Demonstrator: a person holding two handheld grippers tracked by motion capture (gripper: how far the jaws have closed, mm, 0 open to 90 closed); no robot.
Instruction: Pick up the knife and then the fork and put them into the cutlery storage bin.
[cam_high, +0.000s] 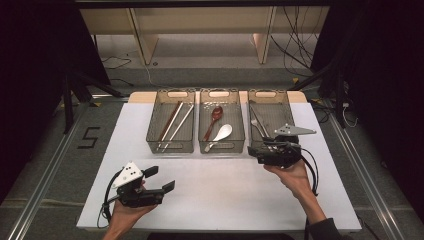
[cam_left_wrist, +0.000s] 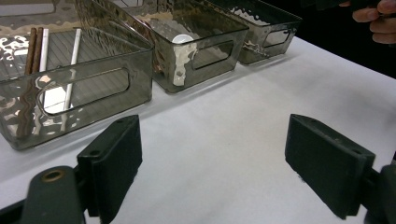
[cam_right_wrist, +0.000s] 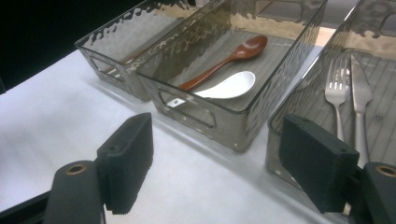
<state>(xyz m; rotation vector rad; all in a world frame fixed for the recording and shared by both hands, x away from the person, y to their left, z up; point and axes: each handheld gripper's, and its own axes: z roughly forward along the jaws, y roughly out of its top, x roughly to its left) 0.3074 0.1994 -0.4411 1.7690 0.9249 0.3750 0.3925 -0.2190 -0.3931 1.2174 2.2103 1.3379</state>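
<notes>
Fork (cam_right_wrist: 337, 95) and knife (cam_right_wrist: 360, 100) side by side, flat on the floor of the rightmost bin (cam_high: 270, 95), handles toward the near wall (both metal, fork to the left in the right gripper view). Just at 6 o'clock of that bin, hovering by its near wall: right gripper (cam_high: 260, 150), fingers (cam_right_wrist: 128, 156) spread wide and released, nothing between them but white table (cam_high: 220, 185). Next over, toward 9 o'clock: middle bin (cam_high: 221, 95) with a red-brown spoon (cam_right_wrist: 224, 58) and a white spoon (cam_right_wrist: 226, 87) lying crossed at the handles. Farther toward 9 o'clock: left bin (cam_high: 171, 95) holding chopsticks (cam_high: 175, 122), one pair dark, one pair pale. Well apart, down at 7 o'clock of the table near its front edge: left gripper (cam_high: 165, 181), fingers (cam_left_wrist: 114, 161) likewise released and wide, bare table between them, pointed toward the bins.
</notes>
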